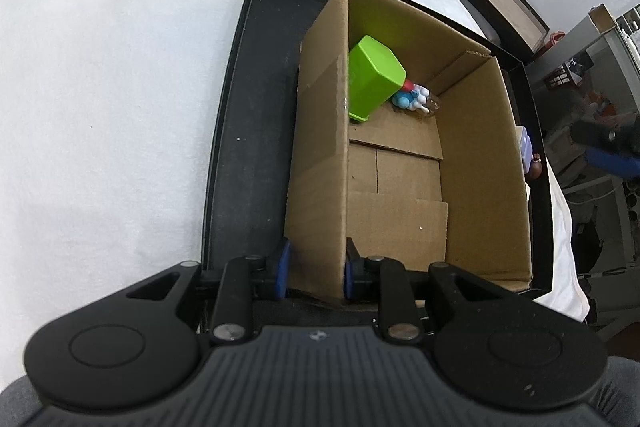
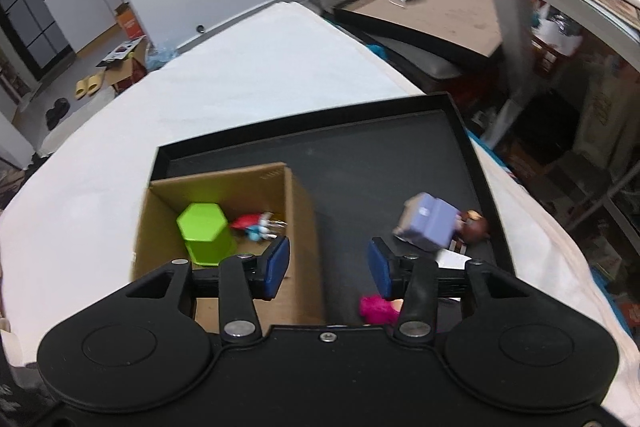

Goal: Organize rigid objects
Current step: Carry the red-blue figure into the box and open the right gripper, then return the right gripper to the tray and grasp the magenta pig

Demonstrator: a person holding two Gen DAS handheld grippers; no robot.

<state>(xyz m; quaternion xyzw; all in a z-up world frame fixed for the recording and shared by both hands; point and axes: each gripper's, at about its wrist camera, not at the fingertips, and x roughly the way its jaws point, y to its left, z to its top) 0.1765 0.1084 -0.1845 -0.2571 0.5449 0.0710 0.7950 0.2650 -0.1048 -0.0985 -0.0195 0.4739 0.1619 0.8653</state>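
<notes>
Nearest to us on the left side, the left gripper [image 1: 316,269] pinches the near left wall of the cardboard box [image 1: 320,155], one blue pad outside it and one inside. That box stands in a black tray [image 1: 240,131] on the white tablecloth [image 1: 100,87].

Over on the right side, the right gripper [image 2: 329,263] hangs above the tray [image 2: 360,167] with its jaws spread wide and nothing between them. Its left pad sits over the box's right wall [image 2: 300,227]; its right pad lies over bare tray floor. Just below that right pad we see a pink fuzzy object [image 2: 376,309], partly hidden by the gripper body. Beyond and to the right of the right pad lies a lilac block-shaped toy [image 2: 430,223], blurred, with a small brown figure [image 2: 474,225] touching its far right side; we cannot make out its details.

Farther in, at the box's far left corner, a green hexagonal cup [image 1: 370,83] lies tipped over, mouth toward us. Just to its right rests a small red, blue and white toy [image 1: 414,97], partly covered by the cup and too small to identify.
</notes>
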